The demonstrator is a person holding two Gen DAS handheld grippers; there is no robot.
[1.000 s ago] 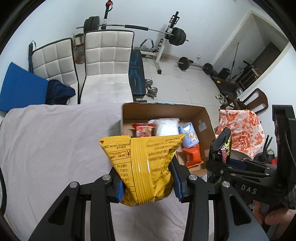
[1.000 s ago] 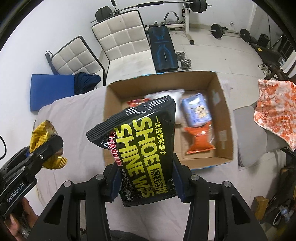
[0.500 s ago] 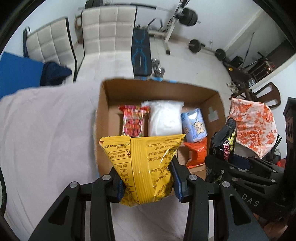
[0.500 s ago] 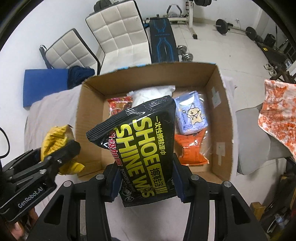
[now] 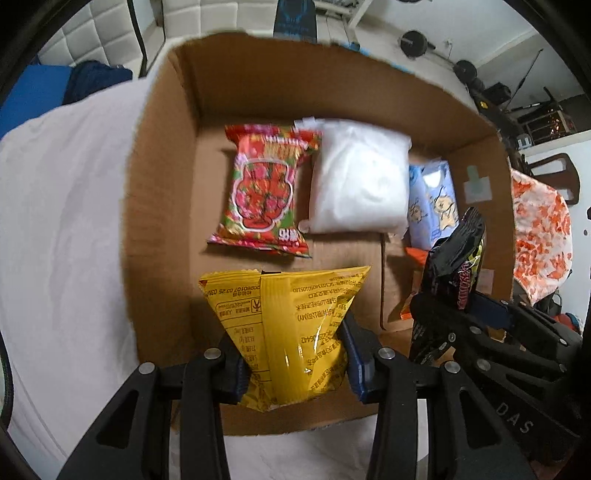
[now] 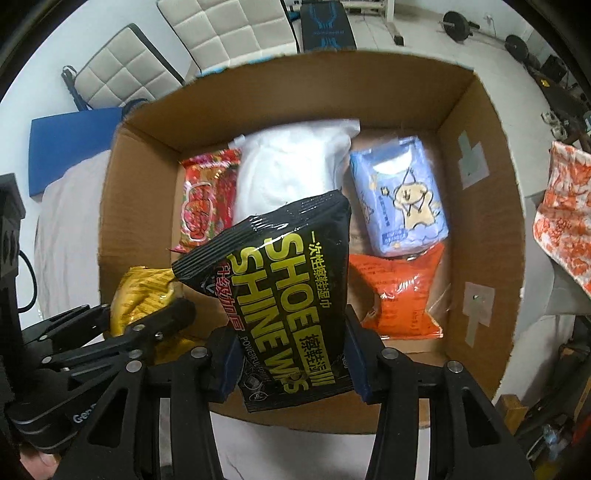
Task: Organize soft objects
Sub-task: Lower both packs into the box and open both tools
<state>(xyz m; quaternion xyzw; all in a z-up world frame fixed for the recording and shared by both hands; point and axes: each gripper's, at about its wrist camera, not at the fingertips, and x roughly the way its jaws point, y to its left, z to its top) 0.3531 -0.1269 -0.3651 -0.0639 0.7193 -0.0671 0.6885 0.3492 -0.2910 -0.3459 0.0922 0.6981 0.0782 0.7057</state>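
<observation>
My left gripper [image 5: 293, 363] is shut on a yellow snack bag [image 5: 288, 328] and holds it over the near left part of an open cardboard box [image 5: 162, 192]. My right gripper [image 6: 291, 363] is shut on a black shoe-shine wipes pack [image 6: 291, 295], held over the box's near middle [image 6: 476, 229]. Inside lie a red snack bag [image 5: 264, 192], a white soft pack [image 5: 356, 181], a light blue tissue pack [image 6: 399, 195] and an orange pack [image 6: 400, 299]. The right gripper with the black pack also shows in the left wrist view [image 5: 454, 280]. The yellow bag shows in the right wrist view [image 6: 142, 295].
The box stands on a surface covered with a white sheet [image 5: 62, 221]. White quilted chairs [image 6: 221, 33] and gym weights [image 6: 458, 26] stand behind it. An orange-patterned cloth [image 6: 565, 229] lies at the right.
Both grippers have moved forward and down over the box with their packs. The box now fills both views.
</observation>
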